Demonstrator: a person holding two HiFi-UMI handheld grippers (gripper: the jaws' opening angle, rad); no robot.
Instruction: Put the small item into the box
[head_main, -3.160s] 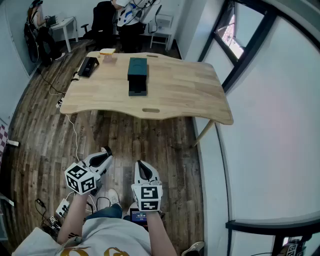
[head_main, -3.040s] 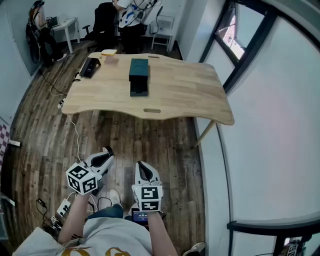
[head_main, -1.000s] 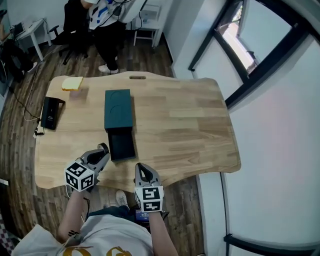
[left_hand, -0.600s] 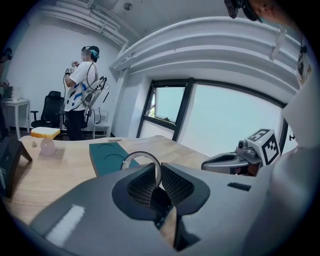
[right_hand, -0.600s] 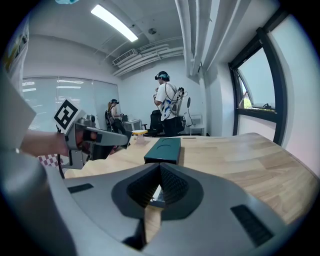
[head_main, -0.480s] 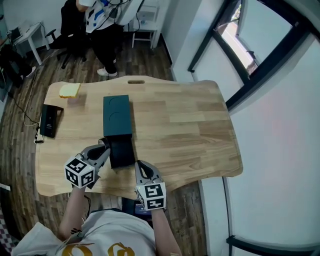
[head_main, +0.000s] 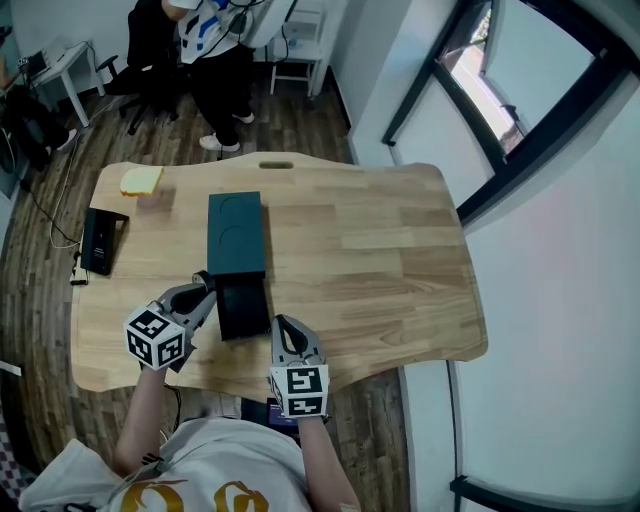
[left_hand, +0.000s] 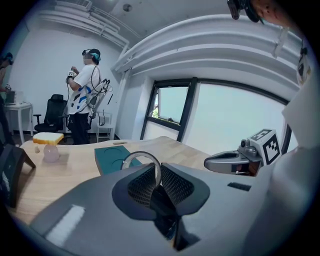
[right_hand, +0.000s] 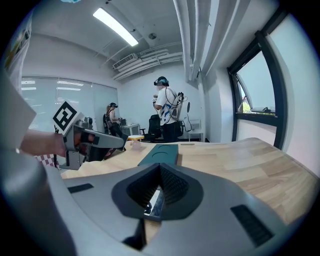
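I count one wooden table (head_main: 380, 260) in the middle of the head view. On it sit one dark green box (head_main: 236, 240), one flat black thing (head_main: 101, 240) at the left, one yellow block (head_main: 141, 180) at the upper left and one pale pink ball (left_hand: 51, 153) beside it. Low in the frame I count two grippers, the left gripper (head_main: 204, 284) and the right gripper (head_main: 284, 326), with one thin ring (left_hand: 141, 153), and far behind the table two people, one standing person (right_hand: 167, 107) and one farther person (right_hand: 112, 117).

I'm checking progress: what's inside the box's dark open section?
In the head view, the dark section looks bare inside. The left gripper, shut on a ring, hides part of its left edge.
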